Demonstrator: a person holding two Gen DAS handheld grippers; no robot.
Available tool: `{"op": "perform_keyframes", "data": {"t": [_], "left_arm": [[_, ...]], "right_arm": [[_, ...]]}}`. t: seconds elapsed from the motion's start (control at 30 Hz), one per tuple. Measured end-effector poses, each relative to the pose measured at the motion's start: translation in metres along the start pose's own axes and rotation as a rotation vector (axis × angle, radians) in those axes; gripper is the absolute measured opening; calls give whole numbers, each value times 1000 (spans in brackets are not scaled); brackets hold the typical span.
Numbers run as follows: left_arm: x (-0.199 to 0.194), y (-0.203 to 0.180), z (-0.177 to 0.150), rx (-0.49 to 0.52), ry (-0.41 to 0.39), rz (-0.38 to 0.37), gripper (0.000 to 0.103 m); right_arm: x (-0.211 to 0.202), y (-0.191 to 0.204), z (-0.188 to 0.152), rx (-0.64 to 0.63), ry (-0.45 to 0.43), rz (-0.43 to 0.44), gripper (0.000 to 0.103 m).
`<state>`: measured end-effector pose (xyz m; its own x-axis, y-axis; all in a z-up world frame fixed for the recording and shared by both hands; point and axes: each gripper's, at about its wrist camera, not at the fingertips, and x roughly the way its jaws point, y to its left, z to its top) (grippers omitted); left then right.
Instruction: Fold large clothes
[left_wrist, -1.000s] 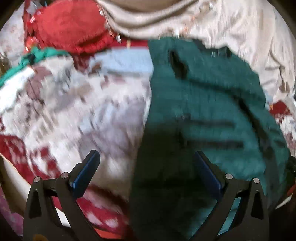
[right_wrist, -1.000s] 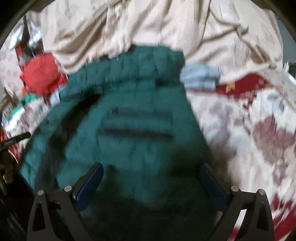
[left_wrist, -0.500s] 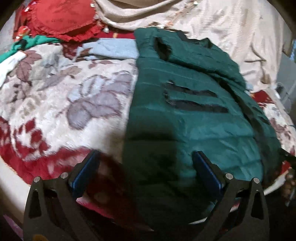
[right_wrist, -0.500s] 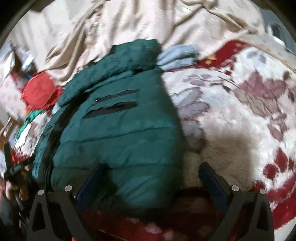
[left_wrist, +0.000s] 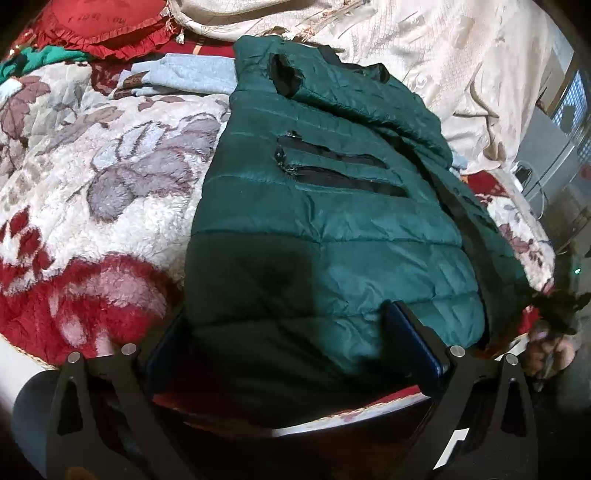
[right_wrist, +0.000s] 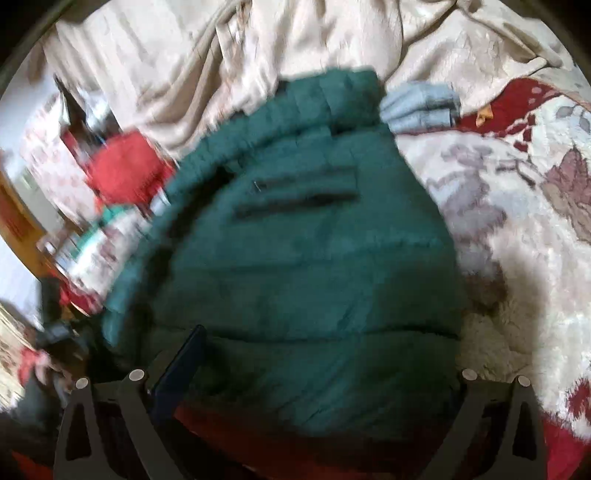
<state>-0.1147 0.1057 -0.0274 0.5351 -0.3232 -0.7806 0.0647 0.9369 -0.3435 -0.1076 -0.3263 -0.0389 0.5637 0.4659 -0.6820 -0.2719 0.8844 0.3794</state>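
I have both the left tool (left_wrist: 291, 339) and right tool (right_wrist: 325, 373) spread wide astride the jacket's (left_wrist: 325, 229) near hem, where I'd pinch this puffy, slippery, light bulk.

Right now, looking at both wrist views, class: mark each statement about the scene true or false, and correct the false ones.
1. The green jacket lies on a floral blanket. True.
2. The left gripper is shut. False: its jaws stand wide open around the jacket's near edge.
3. A light blue garment lies by the jacket's far end. True.
4. The jacket has white stripes. False: two black stripes.
5. The right gripper is open. True.
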Motion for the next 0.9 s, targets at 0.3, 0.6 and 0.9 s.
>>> {"op": "perform_keyframes", "data": {"t": [0.3,0.6,0.9], "left_arm": [[-5,24,13,-141,-37,-176,80],[-5,29,29,-138,-28,-166,80],[-3,-11,29,101,83,-310,83]], "right_arm": [[-6,9,6,4,-79,50,102],[2,3,4,9,-45,14,103],[4,4,3,5,-48,-1,103]]}}
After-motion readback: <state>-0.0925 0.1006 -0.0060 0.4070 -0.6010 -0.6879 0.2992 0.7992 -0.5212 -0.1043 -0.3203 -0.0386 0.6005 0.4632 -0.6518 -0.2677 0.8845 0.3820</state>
